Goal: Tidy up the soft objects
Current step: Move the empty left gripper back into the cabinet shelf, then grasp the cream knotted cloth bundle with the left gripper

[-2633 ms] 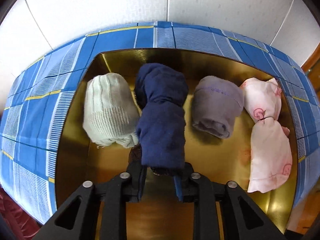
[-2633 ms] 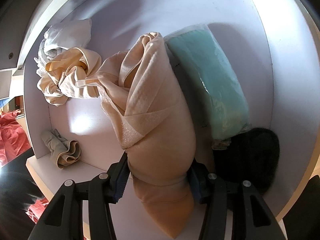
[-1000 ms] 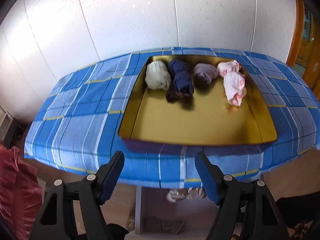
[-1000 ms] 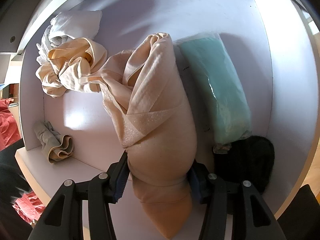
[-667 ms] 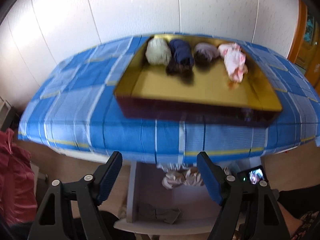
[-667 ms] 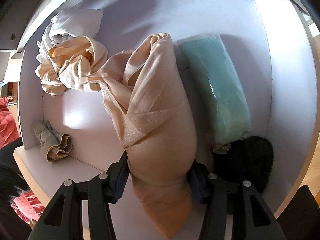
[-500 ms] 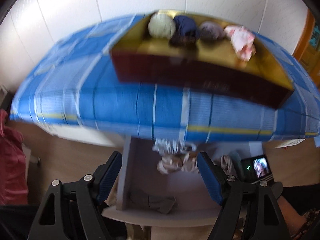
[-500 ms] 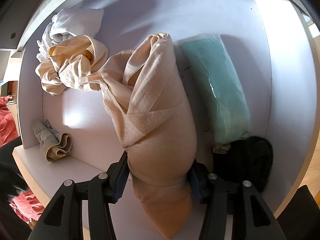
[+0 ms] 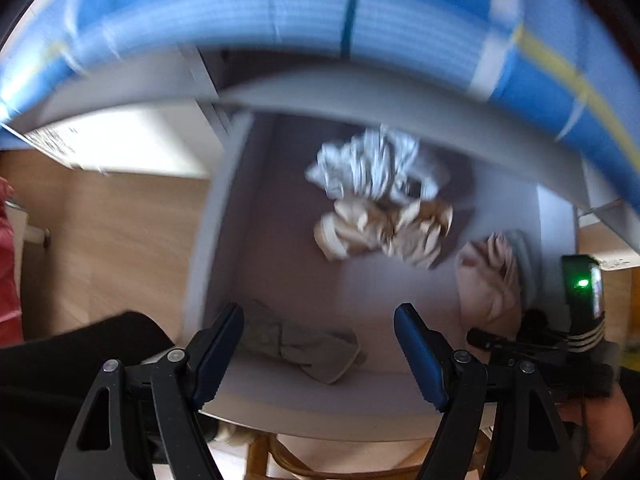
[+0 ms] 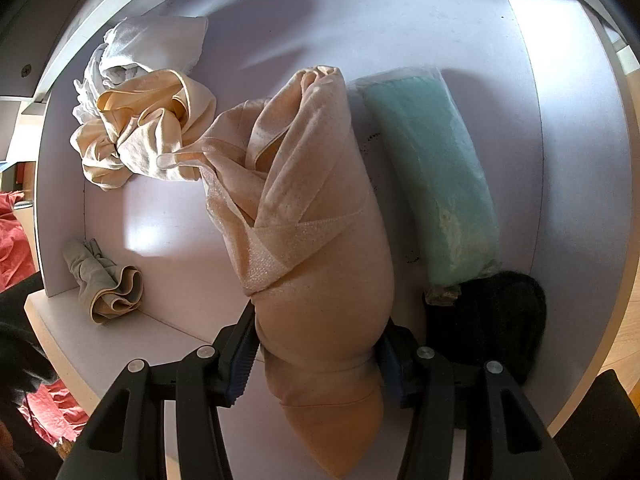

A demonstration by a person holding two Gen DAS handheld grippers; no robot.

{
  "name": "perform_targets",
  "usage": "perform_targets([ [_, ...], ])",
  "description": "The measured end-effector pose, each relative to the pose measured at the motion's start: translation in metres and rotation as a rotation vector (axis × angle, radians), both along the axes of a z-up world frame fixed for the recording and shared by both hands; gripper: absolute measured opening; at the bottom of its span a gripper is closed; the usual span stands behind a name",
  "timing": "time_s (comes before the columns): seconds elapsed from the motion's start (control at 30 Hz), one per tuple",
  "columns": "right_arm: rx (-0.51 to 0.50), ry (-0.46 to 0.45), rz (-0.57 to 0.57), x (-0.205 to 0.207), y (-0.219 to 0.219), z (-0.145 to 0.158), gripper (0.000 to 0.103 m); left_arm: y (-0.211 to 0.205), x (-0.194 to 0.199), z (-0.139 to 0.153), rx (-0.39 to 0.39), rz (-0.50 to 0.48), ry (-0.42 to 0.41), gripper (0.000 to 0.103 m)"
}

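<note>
My right gripper (image 10: 316,344) is shut on a rolled peach garment (image 10: 316,240) that lies on the white shelf (image 10: 360,20) under the table. My left gripper (image 9: 318,312) points down at the same shelf (image 9: 280,220), open with nothing pressed between its pads. A small grey-beige cloth (image 9: 304,344) lies just below its fingertips. Farther back sit a crumpled white cloth (image 9: 368,164) and a cream cloth (image 9: 384,232). The peach garment (image 9: 488,280) shows at the right of the blurred left wrist view.
A teal packet (image 10: 436,172) and a black soft item (image 10: 492,320) lie right of the peach roll. The white cloth (image 10: 152,44), cream cloth (image 10: 148,128) and grey-beige cloth (image 10: 104,284) lie to its left. The blue tablecloth (image 9: 360,12) overhangs the shelf. Red fabric (image 10: 16,240) lies beyond the shelf's left side.
My left gripper let go of the navy roll in the gold tray, pulled back, then dropped below the table edge to face the shelf. The right gripper kept still on the peach roll.
</note>
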State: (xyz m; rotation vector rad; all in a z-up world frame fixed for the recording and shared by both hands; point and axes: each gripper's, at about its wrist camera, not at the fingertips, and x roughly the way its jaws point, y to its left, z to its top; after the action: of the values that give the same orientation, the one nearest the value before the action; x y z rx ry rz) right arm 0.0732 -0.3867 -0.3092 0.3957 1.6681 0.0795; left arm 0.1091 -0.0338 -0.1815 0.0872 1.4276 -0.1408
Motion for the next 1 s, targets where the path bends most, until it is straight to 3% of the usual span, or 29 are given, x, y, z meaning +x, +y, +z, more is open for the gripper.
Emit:
perform_targets([
  [0.23,-0.002,0.000,0.002,-0.001,0.000,0.000,0.053,-0.007,0.018,-0.037,-0.007,0.040,0.086,0.078],
  [0.4,0.006,0.003,-0.009,-0.001,-0.004,0.000,0.053,-0.015,0.041,-0.057,0.010,0.009,0.062,0.078],
  [0.6,0.005,0.005,-0.008,0.000,-0.005,-0.001,0.053,-0.025,0.057,-0.075,-0.112,0.002,0.071,0.078],
  [0.77,0.008,0.007,-0.013,-0.001,-0.007,-0.001,0.053,-0.027,0.074,-0.080,-0.103,0.002,0.034,0.080],
  [1.0,0.026,0.018,-0.032,0.000,-0.014,-0.004,0.053,-0.038,0.059,-0.096,-0.229,-0.110,0.204,0.080],
])
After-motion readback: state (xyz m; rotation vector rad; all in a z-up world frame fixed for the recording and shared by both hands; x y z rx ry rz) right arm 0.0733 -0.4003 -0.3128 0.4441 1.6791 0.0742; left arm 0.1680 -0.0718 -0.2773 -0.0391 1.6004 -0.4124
